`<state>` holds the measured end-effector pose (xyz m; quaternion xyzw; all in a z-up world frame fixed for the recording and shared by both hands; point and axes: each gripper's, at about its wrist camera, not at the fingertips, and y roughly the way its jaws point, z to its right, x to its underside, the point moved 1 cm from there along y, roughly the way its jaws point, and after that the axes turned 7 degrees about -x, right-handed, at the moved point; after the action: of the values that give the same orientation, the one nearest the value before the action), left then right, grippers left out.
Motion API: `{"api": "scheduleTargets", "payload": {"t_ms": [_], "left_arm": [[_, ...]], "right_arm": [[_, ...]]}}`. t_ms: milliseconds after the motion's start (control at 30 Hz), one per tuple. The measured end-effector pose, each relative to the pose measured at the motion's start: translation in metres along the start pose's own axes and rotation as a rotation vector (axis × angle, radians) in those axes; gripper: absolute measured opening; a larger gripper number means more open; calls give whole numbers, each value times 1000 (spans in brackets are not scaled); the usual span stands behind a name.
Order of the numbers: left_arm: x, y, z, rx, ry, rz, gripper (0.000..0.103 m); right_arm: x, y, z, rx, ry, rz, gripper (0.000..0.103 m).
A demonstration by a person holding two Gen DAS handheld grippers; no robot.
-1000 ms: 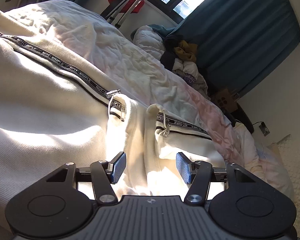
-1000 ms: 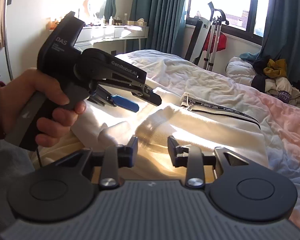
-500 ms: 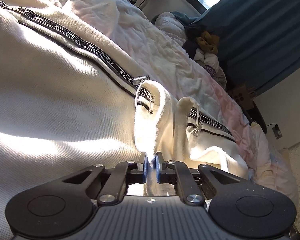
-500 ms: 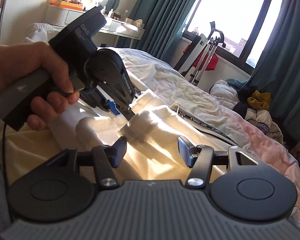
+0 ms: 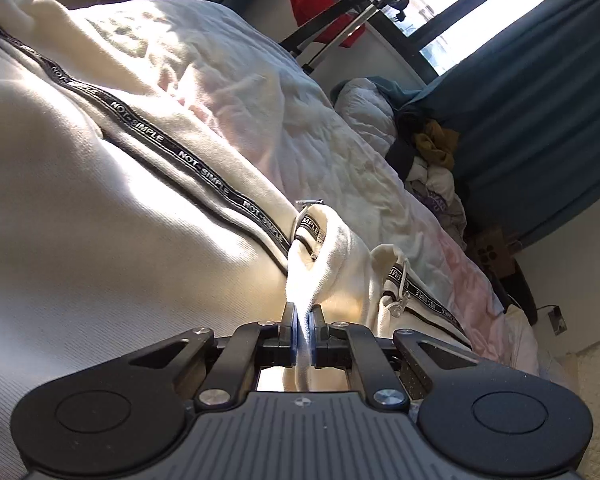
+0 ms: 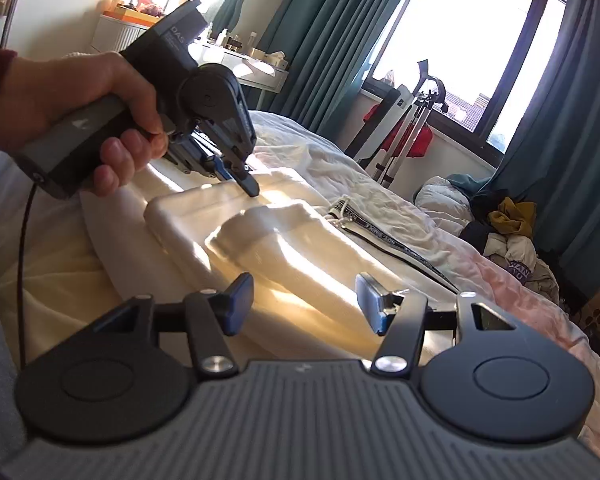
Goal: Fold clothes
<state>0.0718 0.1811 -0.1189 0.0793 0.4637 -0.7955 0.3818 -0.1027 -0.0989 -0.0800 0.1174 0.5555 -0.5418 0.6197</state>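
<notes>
Cream trousers [image 5: 100, 240] hem pinched by left tongs [image 5: 302, 334]; right tongs [image 6: 304, 304] spread above.

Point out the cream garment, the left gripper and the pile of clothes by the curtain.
cream garment [image 5: 100, 240]: left wrist view, broad front panel.
left gripper [image 5: 301, 322]: left wrist view, between its fingertips.
pile of clothes [image 6: 514, 216]: right wrist view, mustard piece on top.

Cream zip sweatshirt [image 5: 100, 240], black "NOT SIMPLE" tape, spread on bed, hem edge bunched
</notes>
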Motion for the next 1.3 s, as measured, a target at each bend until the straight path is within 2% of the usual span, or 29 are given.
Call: {"api": "scheduleTargets", "payload": {"t_ms": [133,200,233,300,367,500,600,733,833,900,967,1033,1167,1300], "left_arm": [[4,4,-1,-29,28,-9,8],[5,-3,1,-21,28,1,13],[5,-8,2,-13,26,6,18],[7,-18,4,0,26,21,45],[10,-32,8,16,41,39,51],[24,-60,30,123,125,27,61],[41,-58,51,159,247,-22,63],[63,-49,73,191,390,-93,61],[71,-31,71,190,402,-149,50],[70,-22,68,179,389,-167,21],[68,-24,67,182,389,-145,7],[66,-27,66,187,390,-118,5],[61,-46,66,217,365,-71,5],[61,-72,64,216,370,-62,5]], "right_arm": [[3,7,10,27,52,-46,59],[5,8,18,41,97,-63,59],[5,8,22,47,122,-67,59],[5,5,31,57,171,-62,59],[6,2,39,79,217,-55,59],[13,-3,67,159,375,-61,59],[30,-6,103,191,609,-67,59],[68,-9,145,115,990,27,60],[85,-2,159,103,1115,50,61],[84,2,160,107,1101,63,61],[82,5,161,109,1081,78,61],[76,6,159,113,1030,98,61],[51,2,143,116,838,151,61],[41,2,133,112,751,139,60]]}}
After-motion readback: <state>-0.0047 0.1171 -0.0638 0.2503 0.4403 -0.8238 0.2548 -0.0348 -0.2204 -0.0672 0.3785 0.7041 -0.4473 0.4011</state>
